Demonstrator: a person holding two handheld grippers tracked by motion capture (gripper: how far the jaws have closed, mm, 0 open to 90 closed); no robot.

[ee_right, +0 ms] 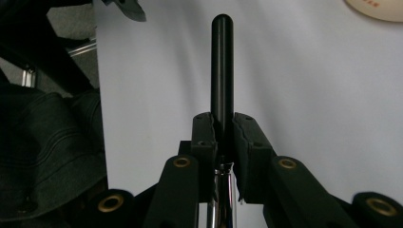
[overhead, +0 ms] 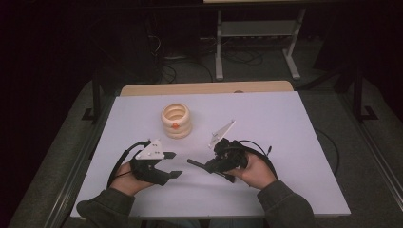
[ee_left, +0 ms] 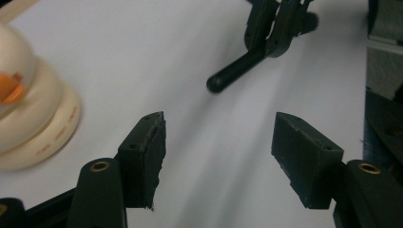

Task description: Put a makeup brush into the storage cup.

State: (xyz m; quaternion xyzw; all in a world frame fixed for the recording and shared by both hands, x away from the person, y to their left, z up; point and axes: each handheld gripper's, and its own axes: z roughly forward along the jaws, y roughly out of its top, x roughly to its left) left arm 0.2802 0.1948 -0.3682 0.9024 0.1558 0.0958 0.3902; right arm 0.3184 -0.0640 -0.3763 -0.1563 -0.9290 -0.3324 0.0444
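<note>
White tabletop [overhead: 285,142] fills the middle of the high view, with dark floor around it and a grey metal stand [overhead: 256,42] beyond its far edge. I hold one gripper in each hand at the near side of the table.

Right gripper [ee_right: 222,137]: I see its jaws clamped tight on a black rod [ee_right: 222,61], which stands out straight ahead of the pads in the right gripper view; a shiny metal section shows below the pads. In the high view the right gripper [overhead: 209,165] points left, and the rod [overhead: 196,163] juts leftward from it, just above the tabletop, toward the left gripper.

Left gripper [overhead: 172,164]: I see its jaws standing well apart with nothing between them; bare tabletop shows in the gap in the left gripper view [ee_left: 218,142]. It points right, its tips near the rod's free end but apart from it. The rod's rounded tip [ee_left: 228,78] lies ahead of the open jaws in that view.

Stack of cream rings [overhead: 176,120], with a small orange mark on its near side, sits on the table farther off, left of centre, apart from both grippers.
</note>
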